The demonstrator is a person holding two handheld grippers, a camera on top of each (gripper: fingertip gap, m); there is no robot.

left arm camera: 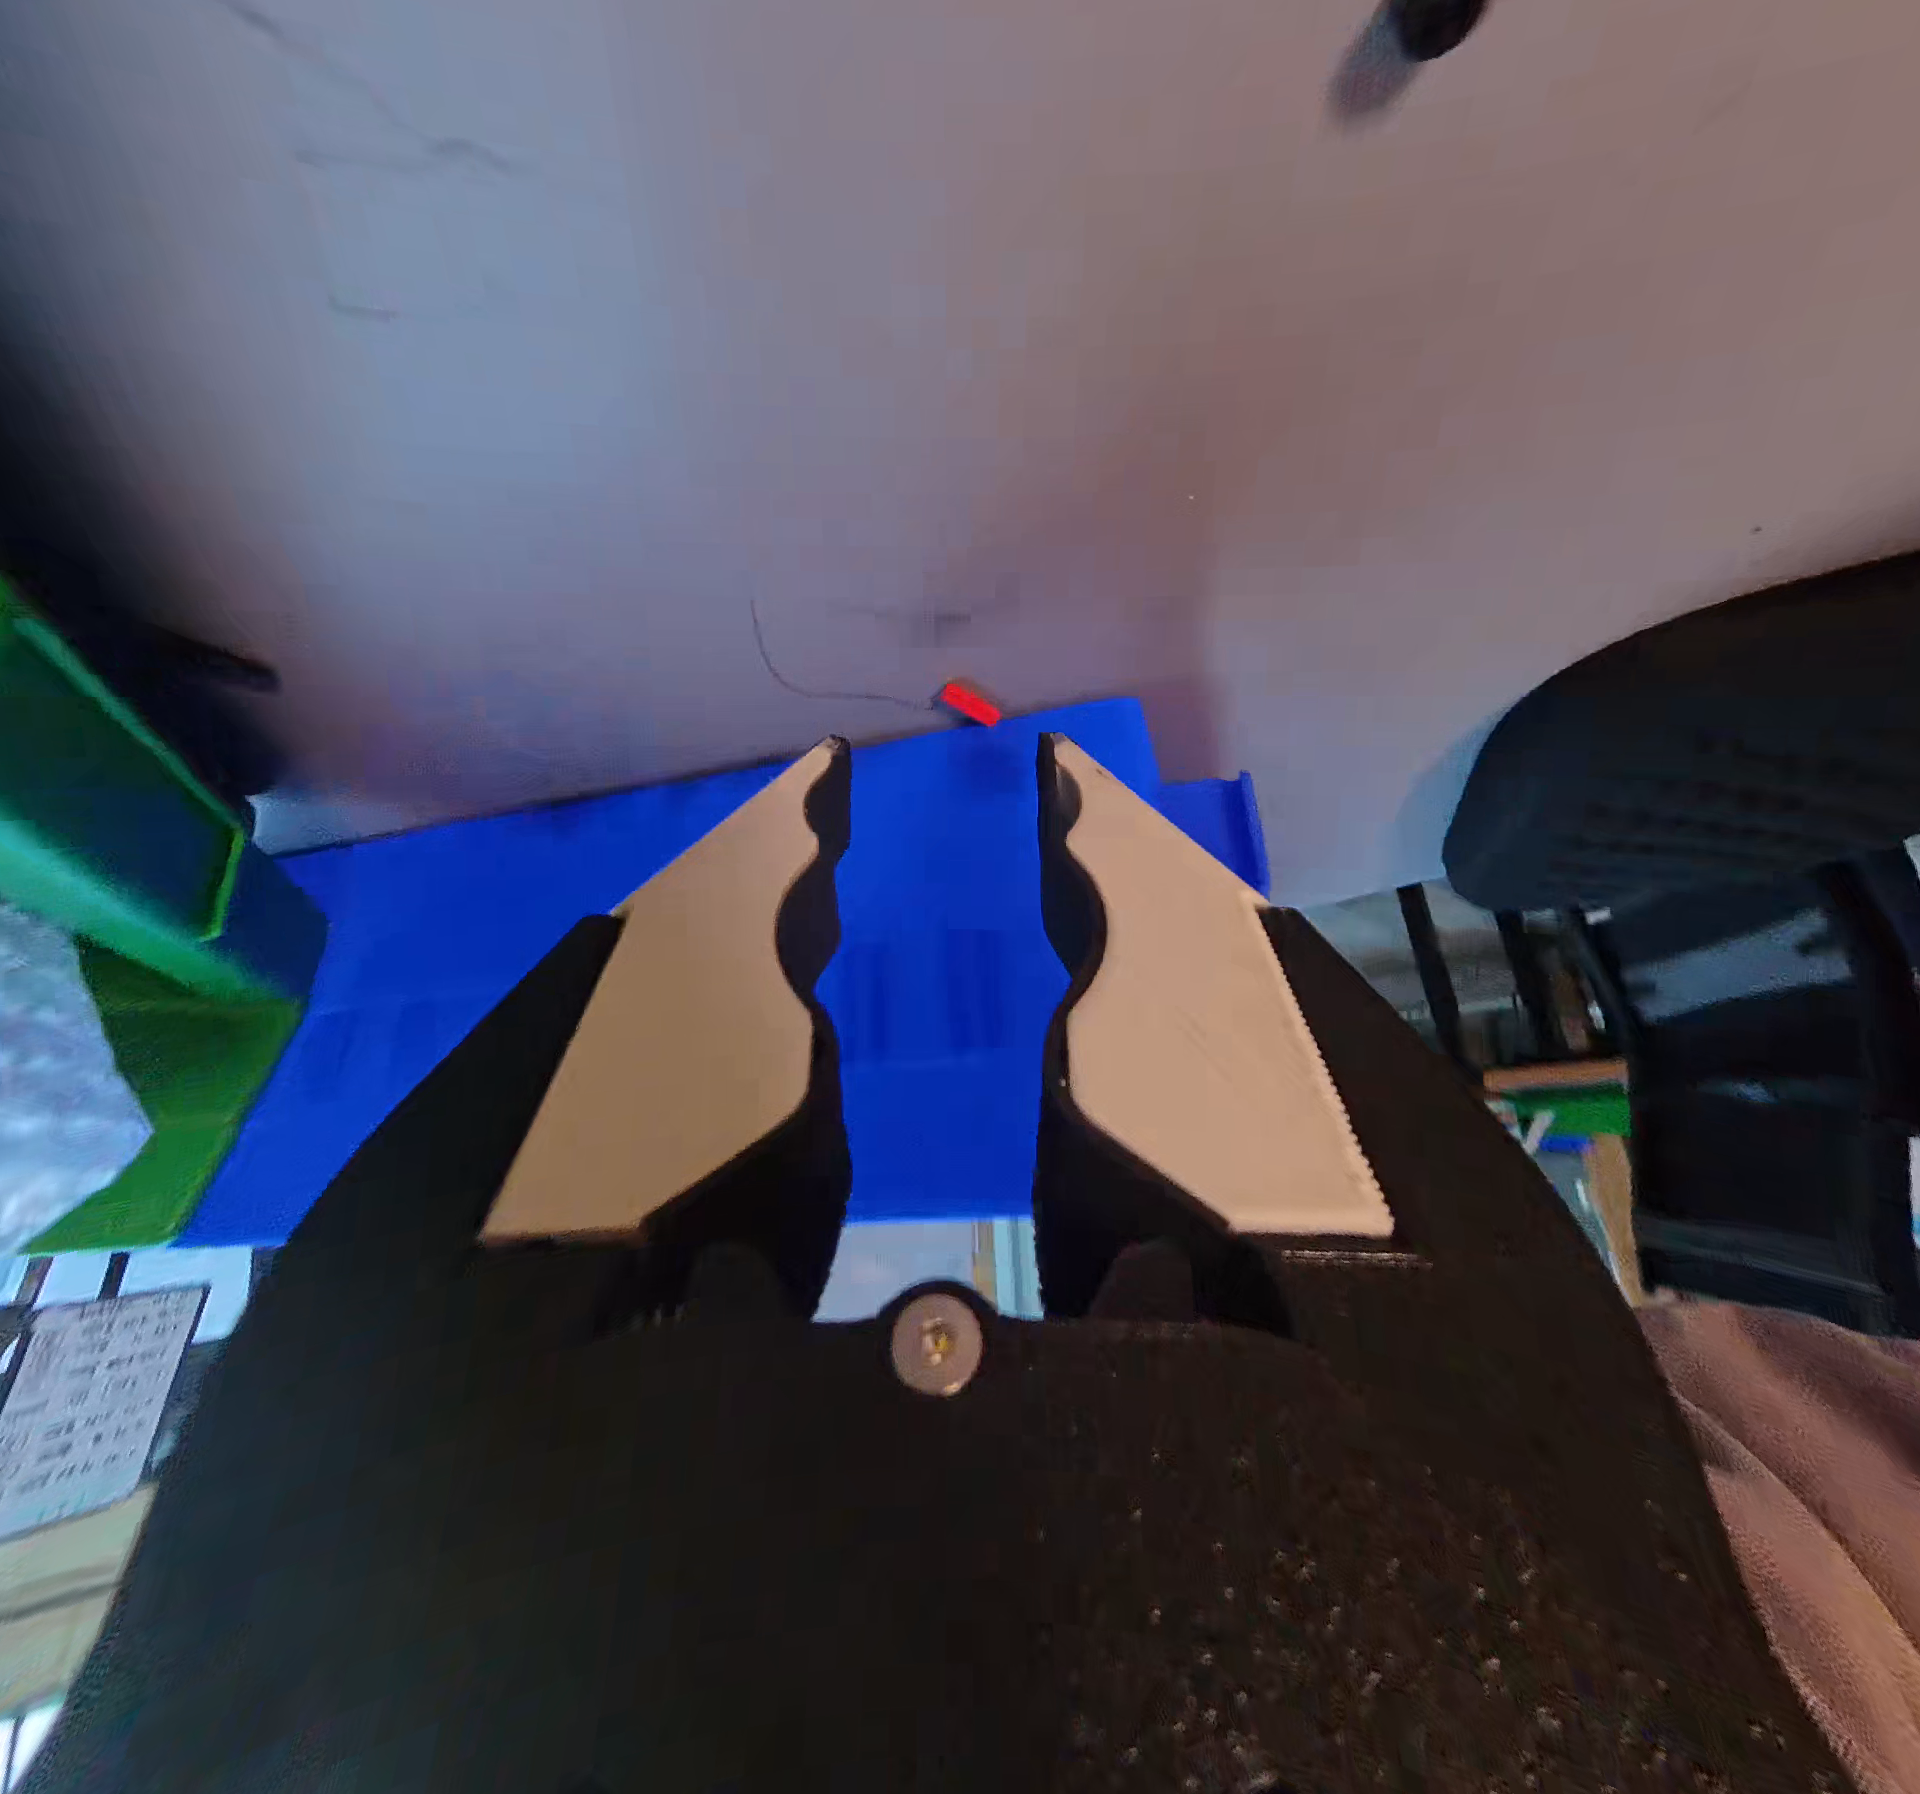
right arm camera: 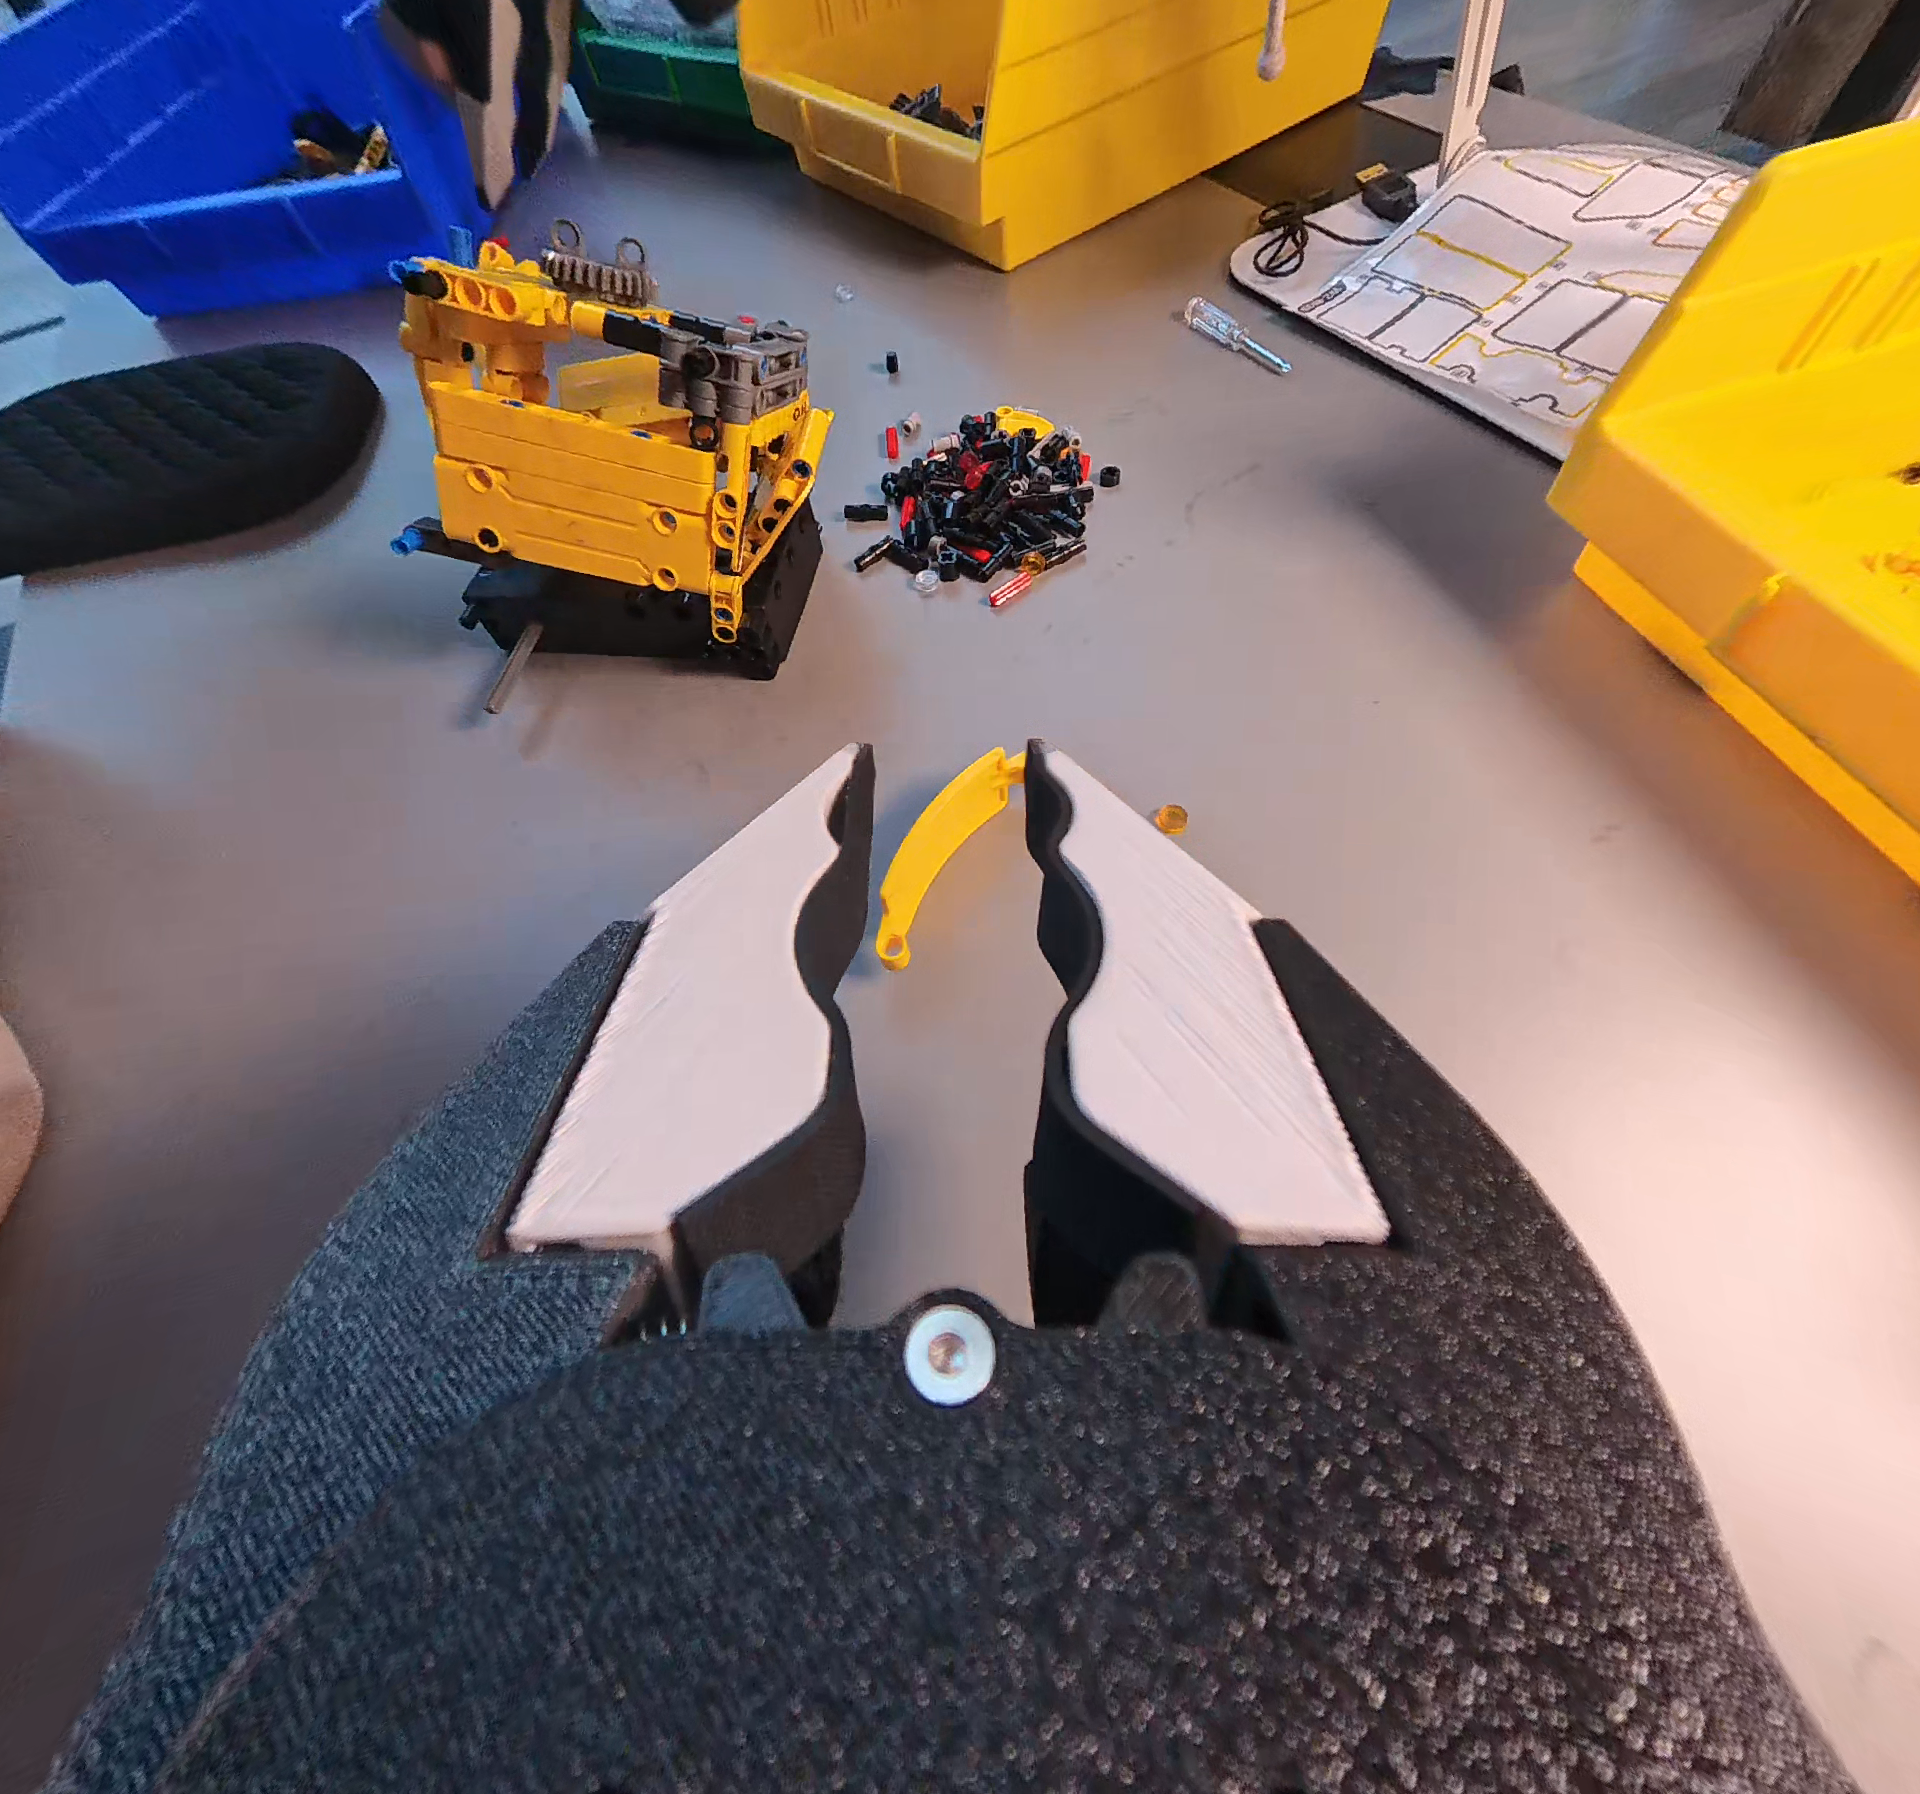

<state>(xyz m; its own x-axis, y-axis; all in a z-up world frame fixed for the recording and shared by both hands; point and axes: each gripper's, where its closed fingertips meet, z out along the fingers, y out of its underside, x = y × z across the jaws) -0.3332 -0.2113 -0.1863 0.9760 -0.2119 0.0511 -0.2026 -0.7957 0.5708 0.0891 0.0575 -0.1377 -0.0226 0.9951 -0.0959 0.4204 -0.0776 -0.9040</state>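
While fingers gape, the curved yellow piece [right arm camera: 940, 856] lies between them.

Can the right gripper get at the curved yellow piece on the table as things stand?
Probably yes. The right gripper is open, and the curved yellow piece lies on the table between its fingers, one end at the right finger's tip. Nothing sits in the gap; the small orange stud lies outside it.

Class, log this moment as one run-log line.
left gripper: open, over blue bin | right gripper: open, around curved yellow piece on table
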